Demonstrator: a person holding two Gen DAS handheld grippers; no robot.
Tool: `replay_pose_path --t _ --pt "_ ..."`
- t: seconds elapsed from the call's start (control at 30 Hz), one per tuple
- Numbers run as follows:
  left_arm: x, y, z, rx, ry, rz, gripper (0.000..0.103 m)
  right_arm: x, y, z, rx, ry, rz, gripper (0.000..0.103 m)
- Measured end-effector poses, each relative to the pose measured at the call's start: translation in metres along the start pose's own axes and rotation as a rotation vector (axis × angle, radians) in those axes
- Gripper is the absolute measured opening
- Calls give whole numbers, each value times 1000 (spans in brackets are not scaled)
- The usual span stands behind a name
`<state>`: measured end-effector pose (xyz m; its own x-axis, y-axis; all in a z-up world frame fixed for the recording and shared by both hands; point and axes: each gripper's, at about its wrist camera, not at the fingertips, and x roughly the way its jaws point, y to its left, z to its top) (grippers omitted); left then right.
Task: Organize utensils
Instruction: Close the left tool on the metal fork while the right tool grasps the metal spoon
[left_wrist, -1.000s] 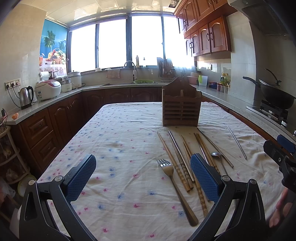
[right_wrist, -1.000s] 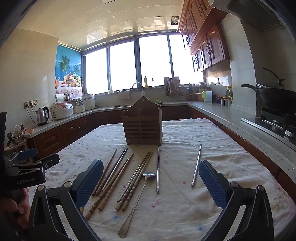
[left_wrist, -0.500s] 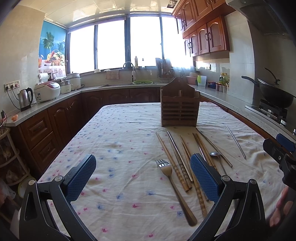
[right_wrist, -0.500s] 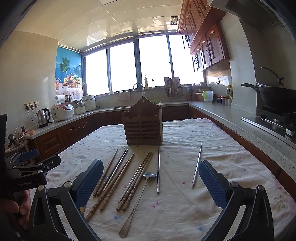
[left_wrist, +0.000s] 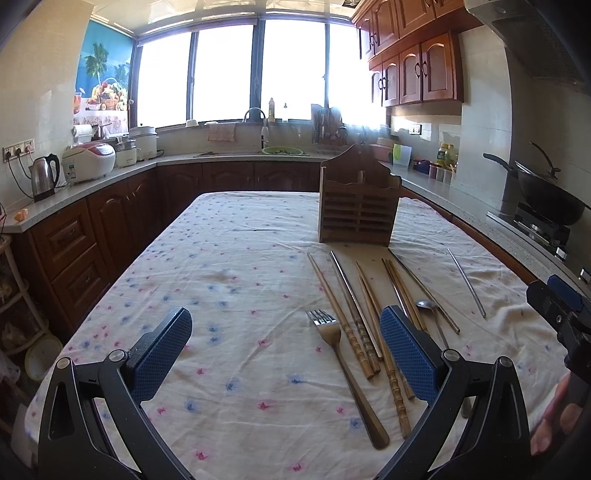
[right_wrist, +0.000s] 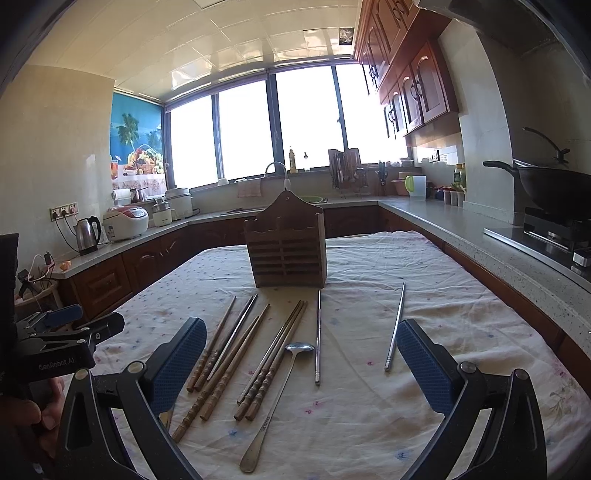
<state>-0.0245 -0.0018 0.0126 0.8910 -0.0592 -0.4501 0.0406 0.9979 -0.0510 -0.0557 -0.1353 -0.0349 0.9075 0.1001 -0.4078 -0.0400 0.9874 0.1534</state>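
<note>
A wooden slatted utensil holder (left_wrist: 358, 206) (right_wrist: 288, 251) stands upright mid-table. In front of it lie several bamboo chopsticks (left_wrist: 343, 325) (right_wrist: 229, 354), metal chopsticks (right_wrist: 317, 336) (right_wrist: 395, 325), a metal fork (left_wrist: 343, 365) and a long metal spoon (right_wrist: 277, 398). My left gripper (left_wrist: 288, 350) is open and empty above the cloth, left of the fork. My right gripper (right_wrist: 303, 365) is open and empty over the near ends of the chopsticks and the spoon.
A floral tablecloth (left_wrist: 221, 266) covers the table. Counters run around it, with a kettle (left_wrist: 44, 177) and a rice cooker (left_wrist: 88, 162) at left. A wok (left_wrist: 546, 195) sits on the stove at right, and a sink (left_wrist: 258, 147) under the window.
The left wrist view has shifted slightly. The right gripper has edged forward a little over the utensils. Both grippers stay open and nothing on the table has moved.
</note>
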Motion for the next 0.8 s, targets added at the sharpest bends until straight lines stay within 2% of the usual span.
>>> replay_pose_path --t 0.2,0.27,0.33,0.43,0.5,0.57,0.63,0.7,0.8 --pt "19 9 3 -47 100 -80 103 9 -5 5 28 55 41 103" --pt "30 10 6 -61 160 -135 99 16 -5 7 40 91 78 103" --pt "41 10 8 -71 213 -182 90 24 -6 9 59 138 108 102" --pt "56 6 10 -71 275 -231 77 40 -6 10 78 216 140 86" --pt "66 4 12 -69 309 -255 74 52 -9 7 108 276 166 76" --pt "75 4 12 -74 342 -279 67 66 -13 3 146 341 187 60" --pt "86 5 12 -90 384 -309 58 80 -17 -3 182 402 202 51" --pt "97 7 12 -109 425 -340 48 90 -22 -7 217 452 218 46" --pt "112 10 10 -128 477 -381 41 104 -26 -11 244 508 234 40"
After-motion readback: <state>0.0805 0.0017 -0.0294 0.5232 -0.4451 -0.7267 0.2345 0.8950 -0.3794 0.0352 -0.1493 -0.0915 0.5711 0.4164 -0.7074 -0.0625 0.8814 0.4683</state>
